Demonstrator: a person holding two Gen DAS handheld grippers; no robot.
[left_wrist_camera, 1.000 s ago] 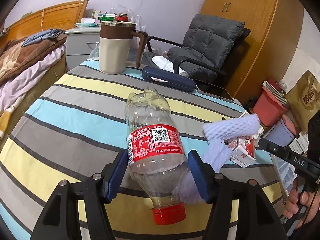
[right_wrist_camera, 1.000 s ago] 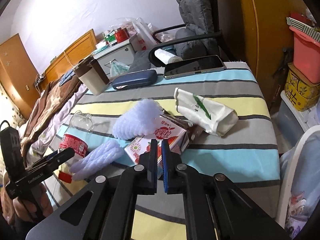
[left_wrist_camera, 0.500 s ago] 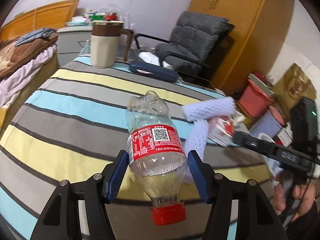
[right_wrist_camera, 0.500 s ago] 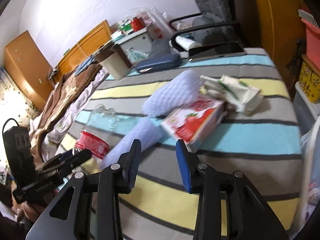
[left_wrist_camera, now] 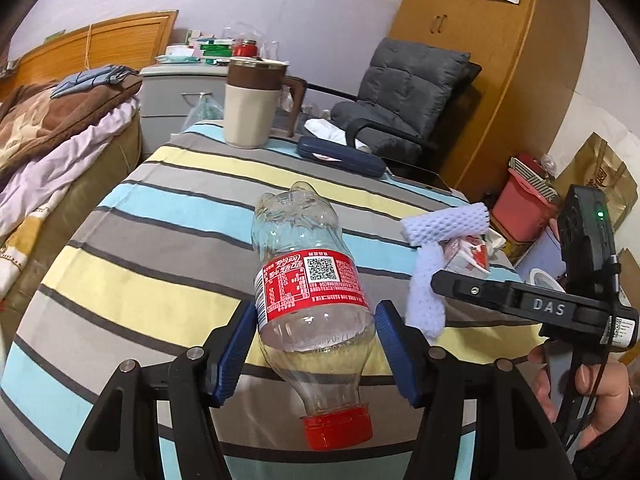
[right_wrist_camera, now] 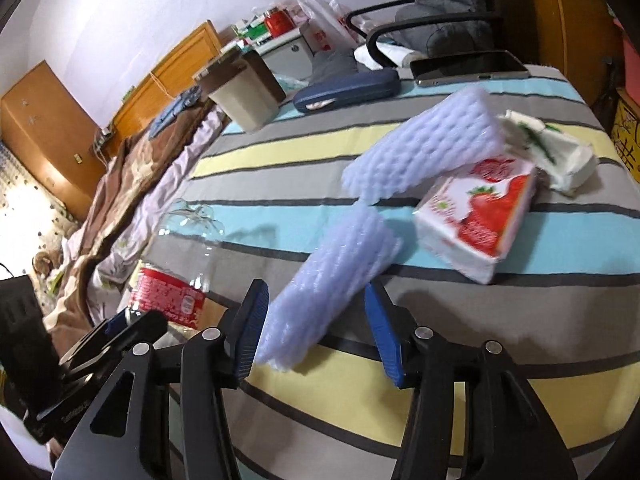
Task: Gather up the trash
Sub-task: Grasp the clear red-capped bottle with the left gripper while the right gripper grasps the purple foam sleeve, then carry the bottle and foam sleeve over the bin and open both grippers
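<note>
Striped-cloth worktop (left_wrist_camera: pixel 160 208), left tongs (left_wrist_camera: pixel 316 350) clamped on clear red-capped plastic bottle (left_wrist_camera: pixel 312 280), right tongs (right_wrist_camera: pixel 316 330) just opening, straddling lavender foam sleeve (right_wrist_camera: pixel 332 280).

Even indoor light, soft shadows; fisheye warp, dark corners; right view motion-blurred.

— What is carried by the striped tablecloth (right_wrist_camera: pixel 280 152)?
— At the far edge, a beige mug (left_wrist_camera: pixel 251 104), a navy case (left_wrist_camera: pixel 340 156) and a phone (right_wrist_camera: pixel 468 67) are seen.
— And nearer?
— Two white foam sleeves (right_wrist_camera: pixel 424 148) (right_wrist_camera: pixel 332 280), a strawberry carton (right_wrist_camera: pixel 476 220) and a crumpled tissue pack (right_wrist_camera: pixel 560 152) are found at the right.
</note>
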